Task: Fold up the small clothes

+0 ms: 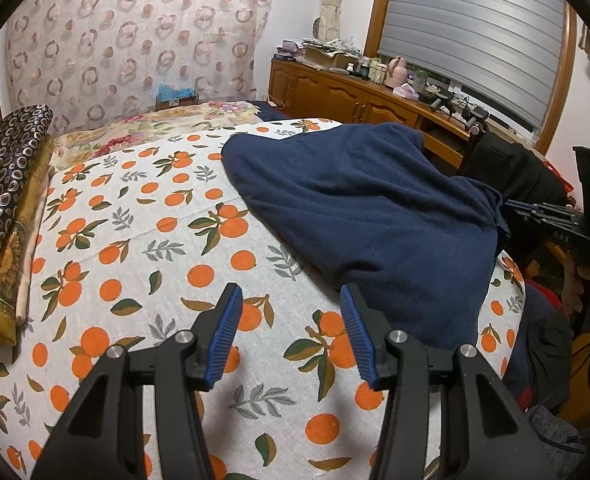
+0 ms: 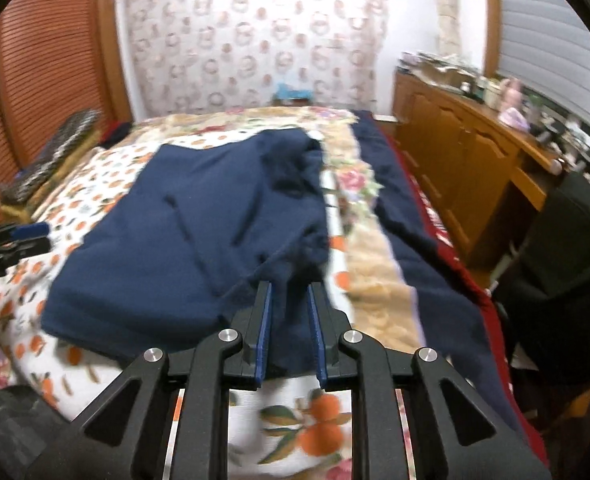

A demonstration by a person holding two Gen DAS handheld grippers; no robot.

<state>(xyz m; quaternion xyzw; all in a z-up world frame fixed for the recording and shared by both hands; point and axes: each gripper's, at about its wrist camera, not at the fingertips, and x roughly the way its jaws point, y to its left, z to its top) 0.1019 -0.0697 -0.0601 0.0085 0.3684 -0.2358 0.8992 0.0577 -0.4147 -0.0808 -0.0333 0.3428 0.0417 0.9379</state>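
A navy fleece garment [image 1: 367, 216] lies spread on the orange-print sheet [image 1: 135, 240] of a bed. My left gripper [image 1: 291, 300] hovers open over the sheet just left of the garment's near edge, with nothing between its blue pads. In the right wrist view the garment [image 2: 183, 232] stretches away to the left, and my right gripper [image 2: 289, 288] is shut on a bunched fold at its near right corner. The left wrist view shows that corner drawn up in a peak to the right gripper [image 1: 535, 212] at the bed's right side. The left gripper [image 2: 27, 232] shows at the right wrist view's left edge.
Folded patterned blankets [image 1: 7, 184] are stacked at the bed's left side. A wooden cabinet [image 1: 335, 88] with clutter on top runs along the right wall under a window. A dark blue and red blanket [image 2: 407, 216] hangs along the bed's right edge beside a black chair [image 2: 567, 248].
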